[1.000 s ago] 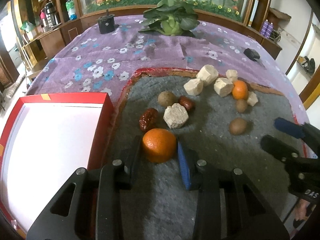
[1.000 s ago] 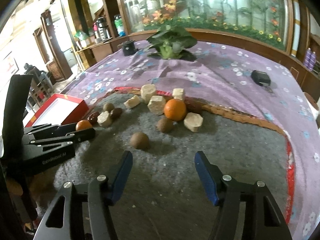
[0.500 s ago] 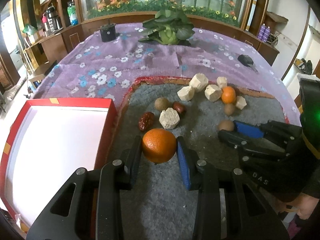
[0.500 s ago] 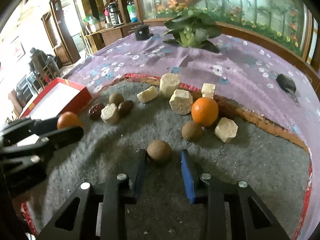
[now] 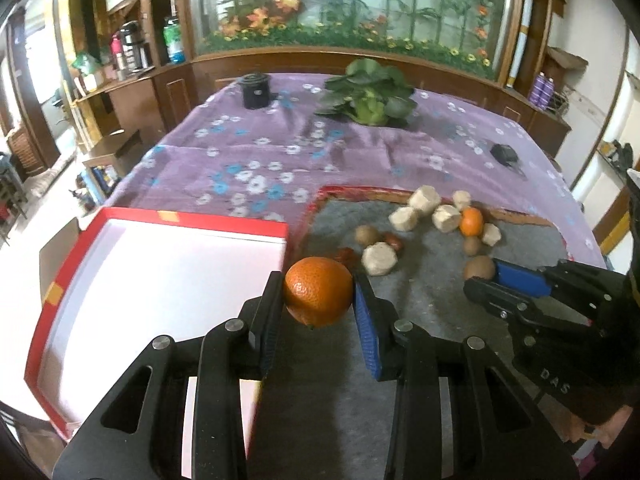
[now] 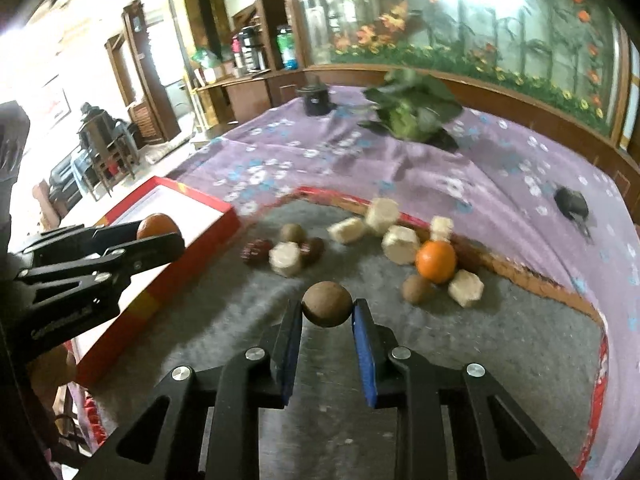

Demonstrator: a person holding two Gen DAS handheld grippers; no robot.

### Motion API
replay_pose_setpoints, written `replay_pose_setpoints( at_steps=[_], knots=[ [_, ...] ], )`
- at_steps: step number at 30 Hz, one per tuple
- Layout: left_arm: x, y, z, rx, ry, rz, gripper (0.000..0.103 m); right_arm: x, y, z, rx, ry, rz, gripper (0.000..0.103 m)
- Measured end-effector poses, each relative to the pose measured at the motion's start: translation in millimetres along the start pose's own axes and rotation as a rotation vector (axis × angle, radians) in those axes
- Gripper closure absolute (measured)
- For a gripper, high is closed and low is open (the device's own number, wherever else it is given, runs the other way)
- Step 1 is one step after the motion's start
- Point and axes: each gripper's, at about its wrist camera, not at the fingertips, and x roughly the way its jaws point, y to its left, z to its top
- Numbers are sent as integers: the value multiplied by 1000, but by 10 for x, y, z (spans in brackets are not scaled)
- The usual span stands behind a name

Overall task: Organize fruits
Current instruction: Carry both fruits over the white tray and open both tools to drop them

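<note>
My left gripper (image 5: 318, 300) is shut on a large orange (image 5: 318, 297) and holds it in the air over the right edge of the red box (image 5: 192, 221), which has a white inside. It also shows in the right wrist view (image 6: 158, 236). My right gripper (image 6: 327, 312) is shut on a round brown fruit (image 6: 327, 309), lifted above the grey mat (image 6: 500, 340). It also shows in the left wrist view (image 5: 486, 278). On the mat lie a small orange (image 6: 436, 261), more brown fruits (image 6: 417, 289), red dates (image 6: 256, 251) and several beige chunks (image 6: 400, 244).
The purple flowered tablecloth (image 5: 280, 152) covers the table. At the far side stand a leafy green vegetable (image 5: 370, 96) and a black cup (image 5: 255, 90). A small black object (image 5: 505, 155) lies at the right. Wooden cabinets line the back.
My left gripper has lifted the orange and moved left toward the red box. My right gripper has shut on the brown fruit and raised it off the mat.
</note>
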Motion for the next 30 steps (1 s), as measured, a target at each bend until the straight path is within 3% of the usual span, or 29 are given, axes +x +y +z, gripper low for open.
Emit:
replay_pose_setpoints(
  at_steps=[15,30],
  knots=[
    [77,723,-122,-107,63,100,69,271,779,250,-111,26,131,78],
    [475,1337,-15,-234,158,160,69,953,1309,601,-230,110,197,78]
  ],
)
